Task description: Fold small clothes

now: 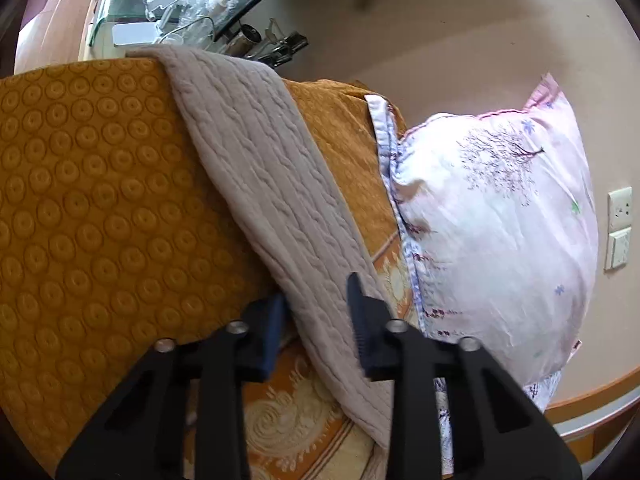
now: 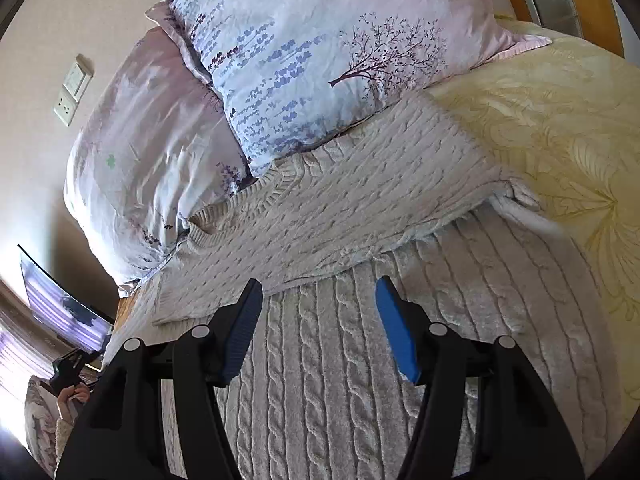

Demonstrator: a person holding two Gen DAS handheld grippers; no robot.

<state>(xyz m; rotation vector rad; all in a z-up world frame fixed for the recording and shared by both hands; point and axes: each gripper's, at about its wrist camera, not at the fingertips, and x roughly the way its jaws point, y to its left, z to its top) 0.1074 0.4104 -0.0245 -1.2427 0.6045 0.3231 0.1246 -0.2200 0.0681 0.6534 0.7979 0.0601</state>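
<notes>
A beige cable-knit sweater (image 2: 340, 300) lies on the bed, its upper part folded over the body, the fold edge crossing just ahead of my right gripper (image 2: 318, 312). The right gripper is open and empty, hovering over the sweater's body. In the left wrist view the sweater (image 1: 264, 184) runs as a long strip over an orange quilt (image 1: 92, 208). My left gripper (image 1: 316, 308) has its jaws apart on either side of the sweater's edge; the cloth passes between them, not pinched.
Two pink floral pillows (image 2: 320, 56) (image 1: 492, 236) lie at the bed's head against the wall. A cream patterned bedspread (image 2: 568, 128) lies right of the sweater. A glass shelf with clutter (image 1: 192, 0) stands beyond the quilt. Wall sockets (image 1: 619, 228) are on the wall.
</notes>
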